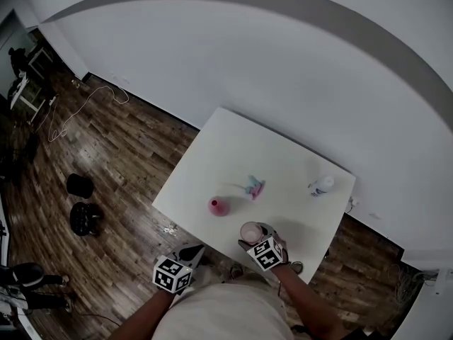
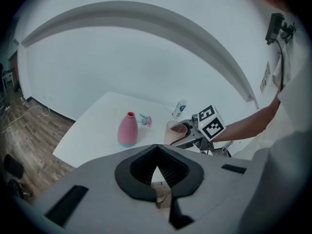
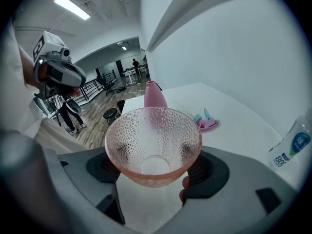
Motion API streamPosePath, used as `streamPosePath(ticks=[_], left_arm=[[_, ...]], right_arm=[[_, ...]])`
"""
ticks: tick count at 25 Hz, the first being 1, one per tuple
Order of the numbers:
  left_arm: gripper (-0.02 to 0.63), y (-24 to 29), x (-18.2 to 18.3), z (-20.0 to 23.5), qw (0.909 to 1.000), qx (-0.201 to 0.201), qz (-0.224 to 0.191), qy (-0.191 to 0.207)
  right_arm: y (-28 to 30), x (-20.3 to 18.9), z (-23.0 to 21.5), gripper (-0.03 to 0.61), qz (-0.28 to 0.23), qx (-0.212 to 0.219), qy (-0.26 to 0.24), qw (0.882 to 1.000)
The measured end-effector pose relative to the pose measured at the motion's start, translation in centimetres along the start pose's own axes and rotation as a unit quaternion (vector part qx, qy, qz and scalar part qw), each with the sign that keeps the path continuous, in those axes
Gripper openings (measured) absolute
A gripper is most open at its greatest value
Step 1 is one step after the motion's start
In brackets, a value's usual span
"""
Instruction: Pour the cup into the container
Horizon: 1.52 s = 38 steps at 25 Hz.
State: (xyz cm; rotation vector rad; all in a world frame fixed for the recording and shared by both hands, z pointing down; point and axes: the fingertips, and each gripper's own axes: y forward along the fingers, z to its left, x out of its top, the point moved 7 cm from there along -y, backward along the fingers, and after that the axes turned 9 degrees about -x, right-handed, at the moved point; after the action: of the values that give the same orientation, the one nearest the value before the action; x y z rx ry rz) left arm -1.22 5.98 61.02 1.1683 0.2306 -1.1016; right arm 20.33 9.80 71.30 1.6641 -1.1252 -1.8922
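Observation:
A pink dimpled glass cup point(image 1: 249, 230) hangs over the near edge of the white table point(image 1: 241, 147), with my right gripper point(image 1: 255, 239) shut on it. In the right gripper view the cup point(image 3: 153, 140) sits upright between the black pads point(image 3: 204, 172), and I see nothing inside it. The pink bottle-shaped container point(image 1: 219, 206) stands open-necked on the table, to the left of the cup and a little beyond it; it also shows in the left gripper view as the container point(image 2: 127, 129). My left gripper point(image 1: 190, 255) hovers off the table's near edge, jaws together and empty point(image 2: 156, 151).
A pink-and-blue spray cap point(image 1: 253, 187) lies beyond the container. A small water bottle point(image 1: 322, 185) stands at the table's far right. Two black stools point(image 1: 80, 186) stand on the wooden floor to the left. A white wall lies behind the table.

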Motion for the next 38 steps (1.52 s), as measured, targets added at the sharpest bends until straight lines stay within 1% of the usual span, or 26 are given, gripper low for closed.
streamPosePath(ticks=[17, 38], left_arm=[[0.009, 0.6, -0.1, 0.6, 0.9999, 0.001, 0.015, -0.007], [0.009, 0.0, -1.0, 0.5, 0.9997, 0.008, 0.025, -0.006]], right_arm=[[2.3, -1.6, -0.8, 0.373, 0.011, -0.005, -0.002, 1.0], [3.0, -3.5, -0.5, 0.373, 0.014, -0.019, -0.01, 1.0]])
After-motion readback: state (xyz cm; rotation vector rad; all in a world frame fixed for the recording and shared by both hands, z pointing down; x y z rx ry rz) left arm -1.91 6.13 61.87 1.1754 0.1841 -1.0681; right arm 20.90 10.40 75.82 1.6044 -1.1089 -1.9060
